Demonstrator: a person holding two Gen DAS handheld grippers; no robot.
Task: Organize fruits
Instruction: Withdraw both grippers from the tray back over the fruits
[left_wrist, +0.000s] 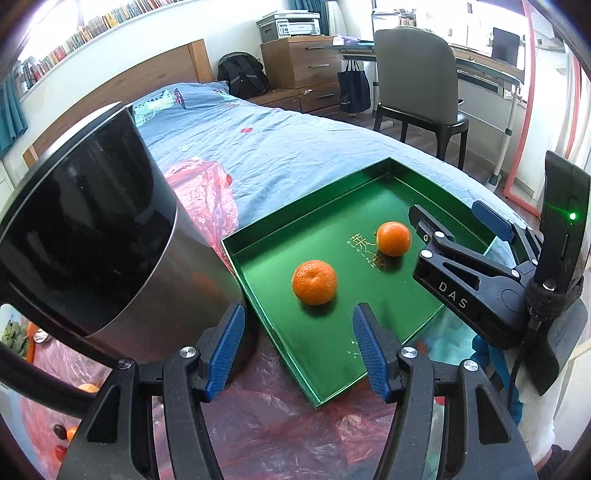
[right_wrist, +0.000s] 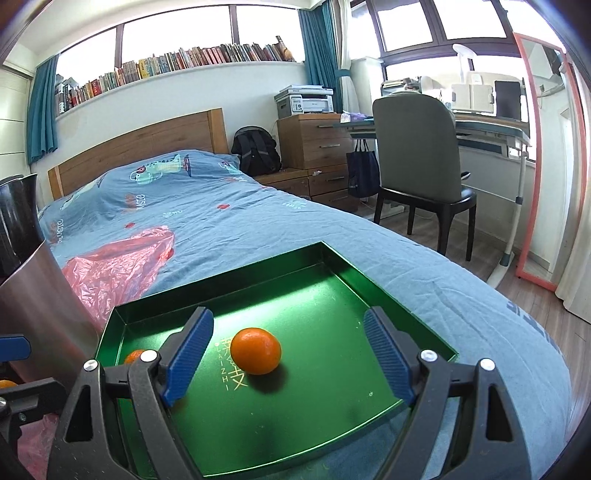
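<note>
Bright daylight pours in from the windows (right_wrist: 177, 29) at the back, blown out to white in both views. The green tray (right_wrist: 332, 295) shows a pale sheen on its floor, and each mandarin (left_wrist: 314, 282) casts a soft, short shadow. Both pictures are sharp at the centre, with strong fisheye bending and dark vignetting at the corners.
</note>
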